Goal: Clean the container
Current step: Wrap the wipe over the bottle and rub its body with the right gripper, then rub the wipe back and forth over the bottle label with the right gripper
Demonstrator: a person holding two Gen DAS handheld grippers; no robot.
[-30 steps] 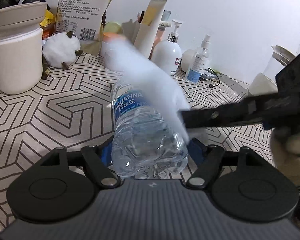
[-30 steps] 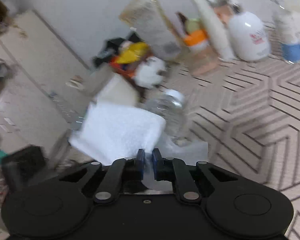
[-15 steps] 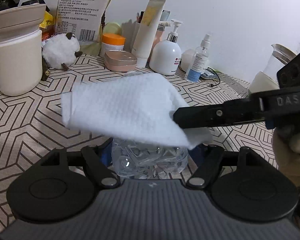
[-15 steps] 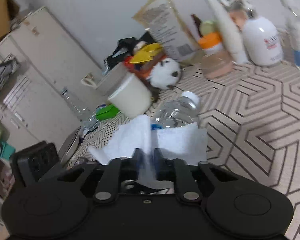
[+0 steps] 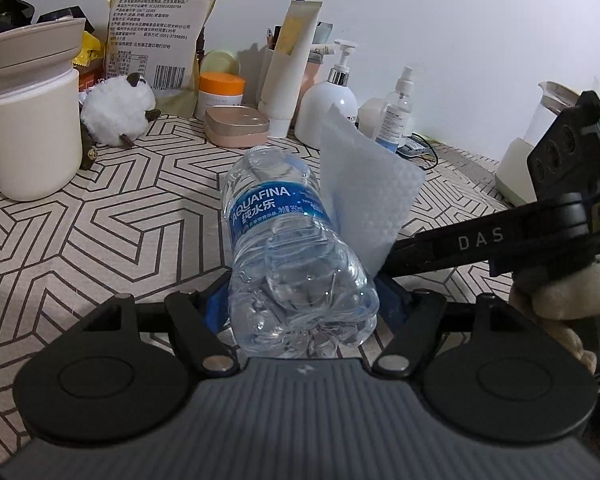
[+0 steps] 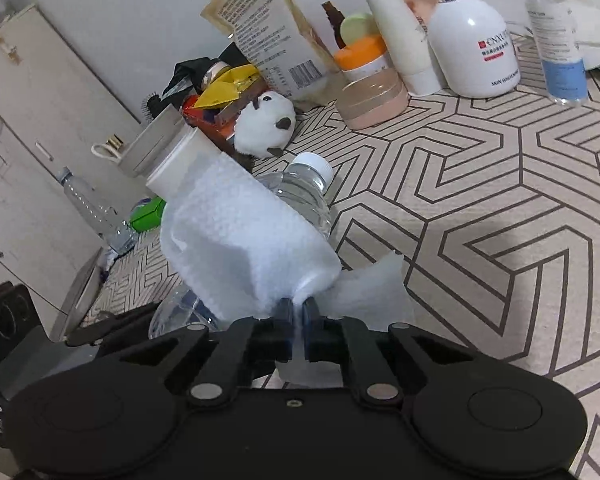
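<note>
- Left wrist view: left claw (image 5: pixel 302 300) closing, clamped on water bottle (image 5: pixel 288 248) base, bottle pointing far over the bench (image 5: pixel 100 216); white wipe (image 5: pixel 364 188) against its right side.
- Right wrist view: right claw (image 6: pixel 296 322) closing, pinching wipe (image 6: pixel 240 240) draped over bottle (image 6: pixel 300 192).

— What is held over the patterned counter?

— A clear plastic water bottle (image 5: pixel 296 256) with a blue Aquafina label and white cap, lying tilted, neck toward twelve o'clock.

— And the wipe?

— A white textured paper towel (image 5: pixel 364 196) presses the bottle's three o'clock flank, one corner standing upright.
</note>
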